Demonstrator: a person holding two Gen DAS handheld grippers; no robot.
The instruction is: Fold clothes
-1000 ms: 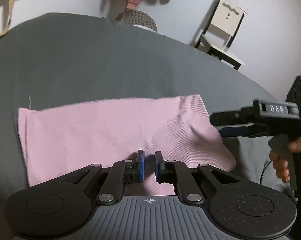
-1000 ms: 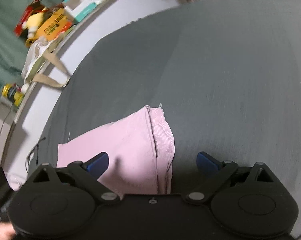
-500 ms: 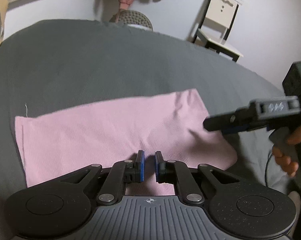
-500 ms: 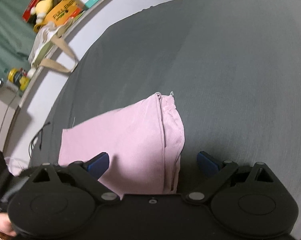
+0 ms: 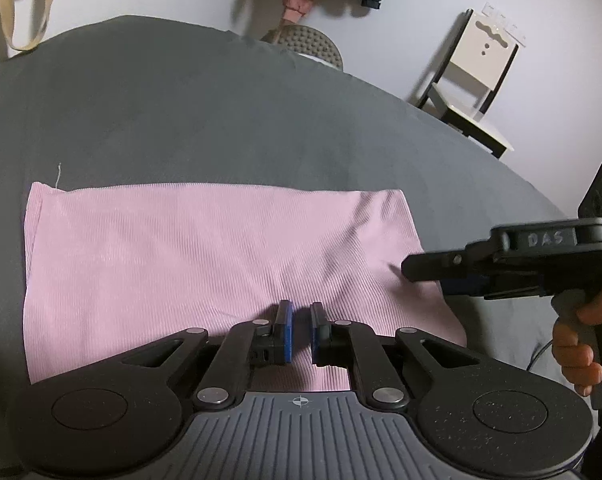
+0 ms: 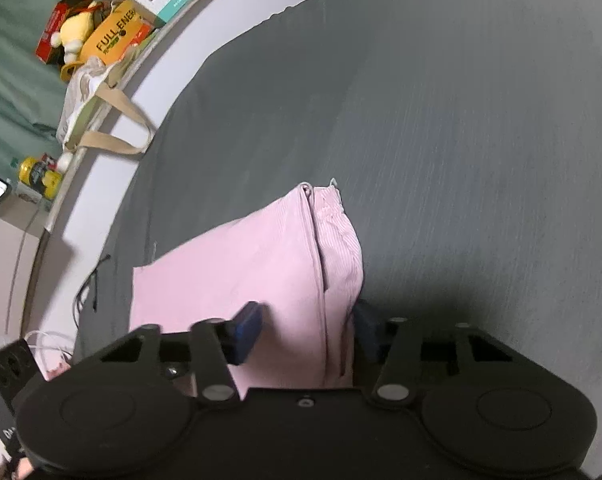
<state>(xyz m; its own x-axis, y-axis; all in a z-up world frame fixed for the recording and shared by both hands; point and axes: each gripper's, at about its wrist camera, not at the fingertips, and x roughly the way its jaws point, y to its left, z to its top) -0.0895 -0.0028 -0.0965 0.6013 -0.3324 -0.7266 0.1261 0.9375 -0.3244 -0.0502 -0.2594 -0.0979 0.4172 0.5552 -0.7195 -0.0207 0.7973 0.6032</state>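
Note:
A pink ribbed garment lies folded into a flat rectangle on the dark grey bedspread. My left gripper is at its near edge, the blue pads almost together with cloth pinched between them; creases fan out from the tips. My right gripper is at the garment's right end. Its fingers straddle the layered end, half closed, with cloth filling the gap. In the left wrist view the right gripper shows from the side, held by a hand.
The grey bedspread stretches far beyond the garment. A shelf with boxes, a yellow toy and a hanging tote bag runs along the left wall. A white chair and a stool stand past the far edge.
My right gripper has moved in over the garment's right end, and its fingers have narrowed from wide open to half closed. The left gripper keeps its hold.

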